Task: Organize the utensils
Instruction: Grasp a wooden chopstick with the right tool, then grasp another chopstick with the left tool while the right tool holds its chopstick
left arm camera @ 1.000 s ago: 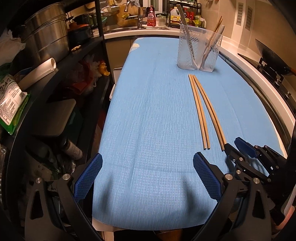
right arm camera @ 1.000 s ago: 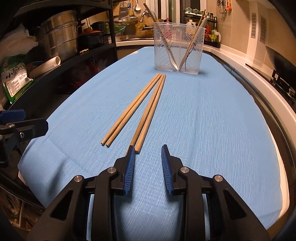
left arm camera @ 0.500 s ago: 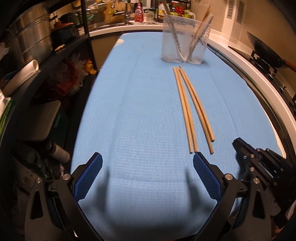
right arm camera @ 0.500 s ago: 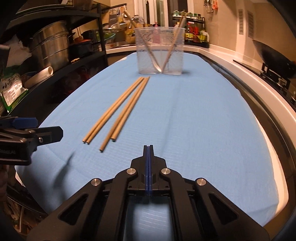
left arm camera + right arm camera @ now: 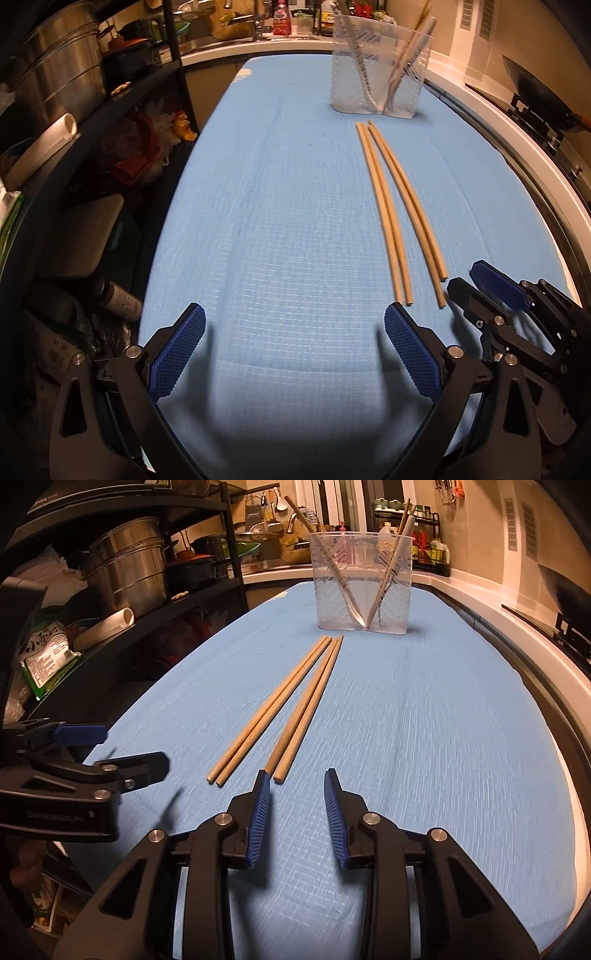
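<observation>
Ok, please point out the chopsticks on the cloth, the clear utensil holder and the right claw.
chopsticks [image 5: 295, 716]: right wrist view, mid-shaft of the right pair.
clear utensil holder [image 5: 364, 616]: right wrist view, lower front wall.
right claw [image 5: 297, 779]: right wrist view, between its opening, empty tips.

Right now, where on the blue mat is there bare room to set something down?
The blue mat is bare between its shelf-side edge and the chopsticks, and again between the chopsticks and the counter edge. It is crowded near the clear holder and at the chopsticks' near ends, where the right gripper, jaws opening and nothing between them, sits.
</observation>
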`<state>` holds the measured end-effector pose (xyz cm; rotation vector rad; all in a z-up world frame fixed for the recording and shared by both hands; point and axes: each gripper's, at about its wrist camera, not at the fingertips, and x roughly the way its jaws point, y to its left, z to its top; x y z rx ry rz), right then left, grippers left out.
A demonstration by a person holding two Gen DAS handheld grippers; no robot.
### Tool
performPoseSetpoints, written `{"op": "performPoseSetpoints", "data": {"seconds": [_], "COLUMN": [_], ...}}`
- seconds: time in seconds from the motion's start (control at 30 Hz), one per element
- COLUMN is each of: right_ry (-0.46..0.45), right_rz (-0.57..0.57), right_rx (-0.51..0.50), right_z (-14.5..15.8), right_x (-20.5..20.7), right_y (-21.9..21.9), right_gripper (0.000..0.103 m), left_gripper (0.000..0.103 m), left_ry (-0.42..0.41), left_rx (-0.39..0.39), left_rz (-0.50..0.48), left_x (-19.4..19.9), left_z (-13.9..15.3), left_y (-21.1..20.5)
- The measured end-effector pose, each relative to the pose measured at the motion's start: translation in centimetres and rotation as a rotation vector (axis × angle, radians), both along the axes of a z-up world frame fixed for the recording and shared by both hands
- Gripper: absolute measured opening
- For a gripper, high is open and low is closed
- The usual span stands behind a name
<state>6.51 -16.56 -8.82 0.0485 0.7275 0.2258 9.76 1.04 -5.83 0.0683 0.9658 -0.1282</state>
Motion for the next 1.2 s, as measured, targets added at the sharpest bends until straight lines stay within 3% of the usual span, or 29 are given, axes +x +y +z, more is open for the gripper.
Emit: {"op": "performPoseSetpoints", "data": {"seconds": [0.13,0.33,0.37,0.4,0.5,0.73,1.07,1.2], "right_ry": [0.016,0.018,0.017,0.013,0.009,0.020,0.027,0.024], "right_rz": [-0.011,-0.065,-0.069,-0.056,-0.049,-0.119,-0.152,-0.144], "right_rx": [-0.003,-0.086,-0.089,-0.091,-0.091,-0.006,0.009,0.013], "right_z": [-0.1,-0.1,-0.1,-0.1,0.0,-0.1,-0.2,-0.3], "right_x": [0.9,1.9,2.1,2.2,1.8,0.3,0.2,0.2], "right_y": [0.4,1.3,1.4,1.6,1.5,-2.4,-5.2,-5.3], "right_gripper": [0.032,0.031,0.027,0.010,0.006,0.006,0.006,0.006], "left_gripper": [0.095,0.095,0.095,0.095,0.095,0.095,0.095,0.094], "left_ry": [0.001,0.002,0.002,0.003,0.003,0.007,0.028,0.038], "left_rx": [-0.012,-0.023,-0.026,-0.029,-0.032,-0.033,-0.094,-0.040], "left_rz": [0.031,0.046,0.044,0.040,0.020,-0.055,-0.090,-0.071], "left_x": [0.0,0.2,0.2,0.2,0.3,0.3,1.1,1.8], "left_z": [0.2,0.2,0.2,0.3,0.2,-0.2,-0.6,-1.3], "left_y": [1.6,2.6,2.6,2.5,1.8,-1.2,-5.3,-6.6]}}
